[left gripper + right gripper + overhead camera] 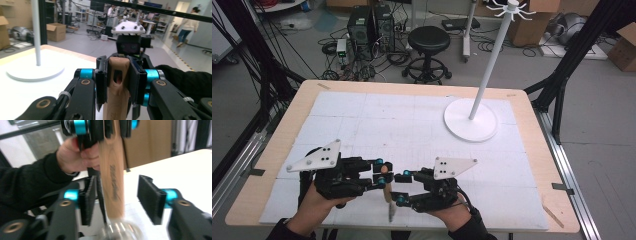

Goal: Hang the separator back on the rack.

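My left gripper (117,82) clamps a wooden handle (116,85) above the desk's (522,150) near edge; my right gripper's (117,200) jaws stand apart around it. A white stand (472,117) rises far right.

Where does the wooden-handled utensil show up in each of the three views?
High view: the wooden-handled utensil hangs upright at bottom centre, between the two grippers.
Left gripper view: bottom centre, its holed handle end clamped between the jaws.
Right gripper view: centre, handle running down from the top between open jaws.
Shared landmark: white table mat.
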